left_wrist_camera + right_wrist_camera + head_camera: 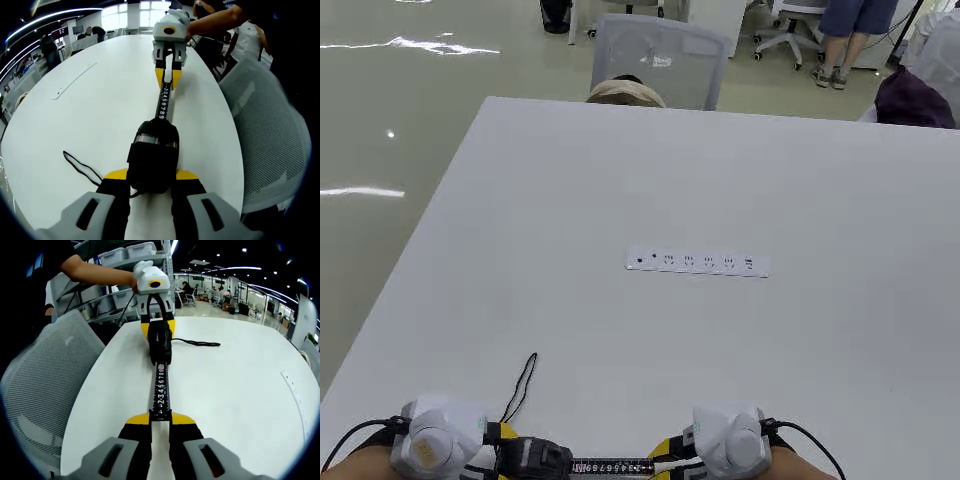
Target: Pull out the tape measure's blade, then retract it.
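1. The left gripper (152,176) is clamped on the black tape measure case (154,150), with a yellow jaw tip pressed against each side of it.
2. The right gripper (160,419) has its jaws nearly together, pinching the free end of the blade (160,390) between its yellow tips.
3. The blade runs straight from the case to the right gripper, drawn out, with its printed numbers facing up.
4. In the head view the tape measure sits at the near edge of the white table (720,180), case to the left and blade end to the right.
5. Whether the case rests on the table cannot be told.
6. A thin black cord (80,166) trails from the case and lies on the table just beyond the left gripper.
7. A white power strip (697,262) lies flat at mid-table, well apart from the tape measure.
8. A grey mesh chair (660,55) stands at the far edge.
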{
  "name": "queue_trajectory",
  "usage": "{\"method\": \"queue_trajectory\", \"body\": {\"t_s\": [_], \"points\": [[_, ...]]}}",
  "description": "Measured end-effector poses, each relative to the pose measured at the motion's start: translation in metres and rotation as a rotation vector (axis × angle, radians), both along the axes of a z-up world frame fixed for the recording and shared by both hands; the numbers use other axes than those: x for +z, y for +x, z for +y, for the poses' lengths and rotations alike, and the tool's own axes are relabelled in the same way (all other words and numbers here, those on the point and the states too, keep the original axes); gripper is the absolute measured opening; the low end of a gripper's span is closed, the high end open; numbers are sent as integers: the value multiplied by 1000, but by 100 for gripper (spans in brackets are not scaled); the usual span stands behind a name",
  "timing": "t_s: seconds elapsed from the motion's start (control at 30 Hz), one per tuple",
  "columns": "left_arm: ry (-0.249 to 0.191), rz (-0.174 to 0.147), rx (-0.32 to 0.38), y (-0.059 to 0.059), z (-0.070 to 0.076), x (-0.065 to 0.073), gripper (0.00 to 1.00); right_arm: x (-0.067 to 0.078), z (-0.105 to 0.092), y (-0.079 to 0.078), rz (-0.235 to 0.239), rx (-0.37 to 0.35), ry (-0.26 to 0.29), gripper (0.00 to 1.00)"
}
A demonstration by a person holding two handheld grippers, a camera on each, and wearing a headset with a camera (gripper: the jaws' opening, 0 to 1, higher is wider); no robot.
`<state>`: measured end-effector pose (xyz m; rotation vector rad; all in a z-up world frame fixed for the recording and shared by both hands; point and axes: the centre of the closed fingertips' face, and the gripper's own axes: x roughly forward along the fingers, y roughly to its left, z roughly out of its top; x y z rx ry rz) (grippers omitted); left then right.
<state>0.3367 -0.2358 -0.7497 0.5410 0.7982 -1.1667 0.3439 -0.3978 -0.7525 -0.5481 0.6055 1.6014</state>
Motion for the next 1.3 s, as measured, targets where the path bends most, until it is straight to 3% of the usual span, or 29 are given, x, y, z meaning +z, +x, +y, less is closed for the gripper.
{"method": "queue_trajectory", "body": {"t_s": [1.3], "points": [[1,3,3,0,-1,-1,27,0,-22,2,12,-11,-6,10]]}}
